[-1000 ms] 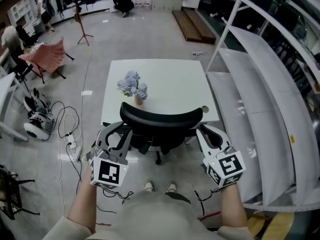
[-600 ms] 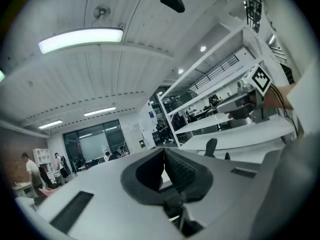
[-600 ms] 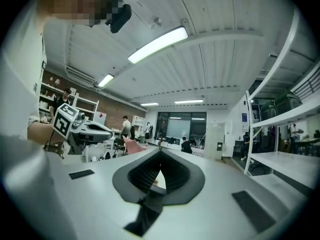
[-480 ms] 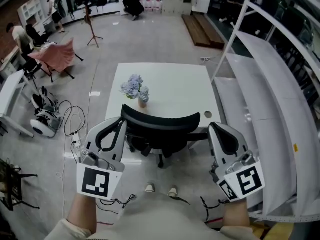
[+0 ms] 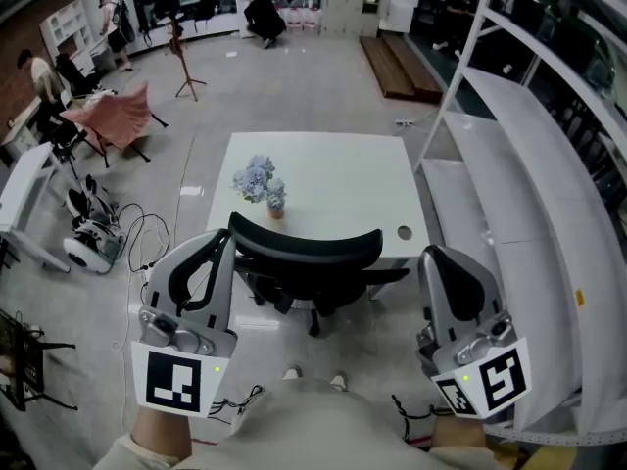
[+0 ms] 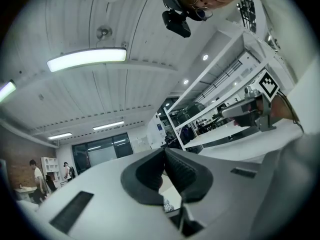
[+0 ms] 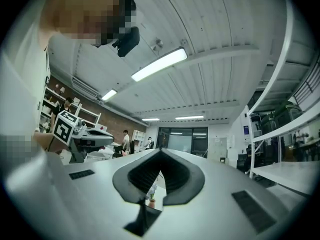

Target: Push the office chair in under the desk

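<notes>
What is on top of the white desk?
On the desk stands a small pot of pale blue flowers, near its front left. A round cable hole shows front right. The office chair hides part of the front edge.

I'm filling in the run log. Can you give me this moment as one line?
left gripper: shut, empty | right gripper: shut, empty | office chair: backrest at near edge of desk, ungripped | flower vase: on desk

The office chair (image 5: 306,249) is black, the desk (image 5: 343,174) white. The flowers (image 5: 257,177) look pale lilac, perhaps bluish.
</notes>
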Motion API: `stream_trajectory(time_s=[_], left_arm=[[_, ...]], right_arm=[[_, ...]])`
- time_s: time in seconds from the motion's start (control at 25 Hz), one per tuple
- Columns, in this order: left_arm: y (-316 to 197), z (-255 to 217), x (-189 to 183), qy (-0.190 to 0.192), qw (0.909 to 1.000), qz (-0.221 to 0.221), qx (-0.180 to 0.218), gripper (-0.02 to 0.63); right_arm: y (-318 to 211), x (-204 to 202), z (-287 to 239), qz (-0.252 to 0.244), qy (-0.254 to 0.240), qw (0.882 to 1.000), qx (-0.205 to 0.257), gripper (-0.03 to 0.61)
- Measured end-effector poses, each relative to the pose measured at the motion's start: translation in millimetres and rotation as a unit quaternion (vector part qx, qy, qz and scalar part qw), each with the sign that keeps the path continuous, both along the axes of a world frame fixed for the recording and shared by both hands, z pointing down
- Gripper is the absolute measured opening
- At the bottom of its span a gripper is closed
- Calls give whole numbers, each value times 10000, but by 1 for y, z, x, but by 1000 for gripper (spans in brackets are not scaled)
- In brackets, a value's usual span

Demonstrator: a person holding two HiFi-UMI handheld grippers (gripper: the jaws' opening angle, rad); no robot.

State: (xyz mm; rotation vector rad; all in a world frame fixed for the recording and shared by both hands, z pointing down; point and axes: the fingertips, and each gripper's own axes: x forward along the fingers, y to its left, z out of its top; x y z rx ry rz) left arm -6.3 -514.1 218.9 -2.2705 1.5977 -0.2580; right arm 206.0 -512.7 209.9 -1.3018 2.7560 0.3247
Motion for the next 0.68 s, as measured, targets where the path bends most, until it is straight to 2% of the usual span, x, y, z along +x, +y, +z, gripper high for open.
stream_trajectory(time_s=[0.2,0.68], left_arm=[[-1,4,3,-115,9998,-164,-46,8],[0,6,-4,41,9991,-395,-143,8]], right_arm=[[-11,-1,17,63,384,9992,-76,6],[-14,-4,11,-86,345,9994,-39,6]])
